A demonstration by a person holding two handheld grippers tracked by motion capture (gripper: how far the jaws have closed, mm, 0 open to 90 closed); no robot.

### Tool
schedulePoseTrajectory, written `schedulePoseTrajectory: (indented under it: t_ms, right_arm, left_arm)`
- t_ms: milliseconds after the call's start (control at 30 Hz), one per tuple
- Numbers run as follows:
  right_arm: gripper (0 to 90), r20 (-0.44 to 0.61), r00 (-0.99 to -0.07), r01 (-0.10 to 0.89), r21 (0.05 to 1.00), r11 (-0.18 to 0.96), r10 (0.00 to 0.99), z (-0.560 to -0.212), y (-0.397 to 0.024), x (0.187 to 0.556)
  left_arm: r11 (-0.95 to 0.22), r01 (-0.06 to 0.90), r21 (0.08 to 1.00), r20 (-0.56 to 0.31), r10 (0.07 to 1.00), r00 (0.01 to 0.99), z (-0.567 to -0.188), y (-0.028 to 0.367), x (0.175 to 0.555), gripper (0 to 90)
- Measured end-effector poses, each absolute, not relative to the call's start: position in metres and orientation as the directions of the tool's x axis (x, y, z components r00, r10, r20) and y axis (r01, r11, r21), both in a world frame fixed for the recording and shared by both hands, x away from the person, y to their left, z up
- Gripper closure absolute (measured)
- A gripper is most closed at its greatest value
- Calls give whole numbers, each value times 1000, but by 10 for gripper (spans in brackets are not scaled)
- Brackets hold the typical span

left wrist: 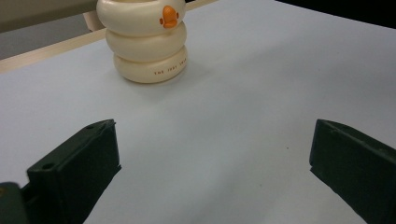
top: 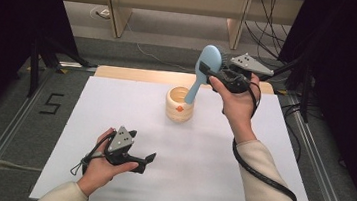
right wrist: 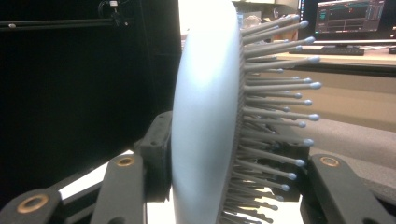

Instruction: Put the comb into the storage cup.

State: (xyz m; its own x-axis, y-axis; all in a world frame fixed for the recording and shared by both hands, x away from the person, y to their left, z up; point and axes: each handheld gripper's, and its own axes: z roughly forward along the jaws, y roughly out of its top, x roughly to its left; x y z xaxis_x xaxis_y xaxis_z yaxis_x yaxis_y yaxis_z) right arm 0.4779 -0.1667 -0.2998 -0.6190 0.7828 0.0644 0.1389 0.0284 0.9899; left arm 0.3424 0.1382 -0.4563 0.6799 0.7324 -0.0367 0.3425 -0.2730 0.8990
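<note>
My right gripper (top: 213,74) is shut on a light blue hairbrush (top: 205,68), held up over the far middle of the table. The brush's handle tip points down into a cream ring-shaped holder (top: 179,105) with an orange duck bill. In the right gripper view the brush head (right wrist: 205,116) stands edge-on between the jaws, bristles (right wrist: 275,93) to the right. My left gripper (top: 145,160) rests low near the table's front left, open and empty. Its two black fingertips (left wrist: 88,158) stand wide apart, aimed at the holder (left wrist: 147,42).
The white tabletop (top: 128,125) lies on a wooden bench whose far edge (top: 134,73) shows behind it. Metal rails (top: 7,133) run along both sides. Cables trail on the floor beyond. A monitor (right wrist: 355,21) stands in the background.
</note>
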Motion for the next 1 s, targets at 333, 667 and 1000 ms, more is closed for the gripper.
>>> schedulePoseTrajectory:
  t_ms: [333, 667, 1000]
  right_arm:
    - [514, 70, -616, 141, 990, 23, 784, -299, -165, 481]
    - [514, 71, -612, 138, 990, 18, 788, -298, -163, 485]
    - [514, 72, -607, 143, 990, 19, 791, -300, -161, 488]
  left_arm:
    - [-273, 343, 899, -37, 732, 681, -456, 138, 342, 9]
    - [-271, 346, 898, -42, 731, 681, -457, 137, 342, 10]
    - [-274, 347, 897, -41, 730, 682, -457, 137, 343, 10]
